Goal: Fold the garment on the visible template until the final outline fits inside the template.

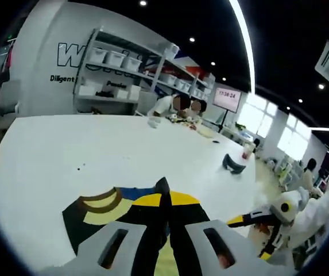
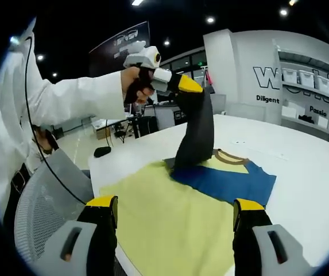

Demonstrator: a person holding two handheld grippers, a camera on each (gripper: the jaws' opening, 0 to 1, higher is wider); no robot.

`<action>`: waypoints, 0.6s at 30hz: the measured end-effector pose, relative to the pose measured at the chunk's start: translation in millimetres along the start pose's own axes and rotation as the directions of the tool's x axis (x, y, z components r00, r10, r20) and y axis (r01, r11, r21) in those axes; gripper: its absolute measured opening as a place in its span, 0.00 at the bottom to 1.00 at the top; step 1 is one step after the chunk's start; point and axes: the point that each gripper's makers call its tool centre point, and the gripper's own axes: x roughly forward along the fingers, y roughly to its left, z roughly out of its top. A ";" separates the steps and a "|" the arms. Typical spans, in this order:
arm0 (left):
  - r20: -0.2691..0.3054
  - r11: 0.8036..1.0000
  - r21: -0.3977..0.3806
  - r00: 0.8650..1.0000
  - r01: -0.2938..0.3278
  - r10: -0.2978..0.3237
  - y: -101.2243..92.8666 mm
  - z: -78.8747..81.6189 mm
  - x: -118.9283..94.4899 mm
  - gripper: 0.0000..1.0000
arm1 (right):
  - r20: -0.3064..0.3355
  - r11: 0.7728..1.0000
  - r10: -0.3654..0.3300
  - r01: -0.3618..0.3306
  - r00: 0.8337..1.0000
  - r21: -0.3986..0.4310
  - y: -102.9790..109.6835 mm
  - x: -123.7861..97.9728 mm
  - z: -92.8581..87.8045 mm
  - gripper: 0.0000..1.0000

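1. Left gripper [image 2: 182,83], seen at upper left in the right gripper view: clamped on a dark fold of the garment [image 2: 233,181], which it holds lifted in a column above the table [image 2: 302,155]. In the left gripper view its jaws pinch dark cloth [image 1: 163,221] between them.
2. Garment: lies flat on the yellow template [image 2: 170,224], blue body and collar on the template's far end, long axis running away from the right gripper.
3. Right gripper [image 2: 175,215]: jaws wide apart and holding nothing, hovering above the template's near edge.
4. Governing relation: the left gripper is the nearer and already holds the cloth; the lifted fold probably needs carrying across the blue body towards the template's middle.
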 end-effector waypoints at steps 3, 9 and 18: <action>-0.012 1.000 -0.002 1.000 -0.013 0.013 2.5 -8.4 8.6 0.00 | 0.002 1.000 0.001 -0.001 1.000 0.001 0.3 0.4 0.2 0.84; -0.040 0.999 -0.021 0.998 -0.038 0.037 7.8 -27.6 28.3 0.00 | -0.001 1.000 -0.001 0.001 1.000 0.004 0.1 0.1 -1.1 0.84; -0.094 0.996 -0.092 0.996 -0.016 0.007 -1.7 -61.0 67.2 0.00 | -0.002 1.000 -0.013 0.013 1.000 0.017 -1.6 -3.5 -5.2 0.84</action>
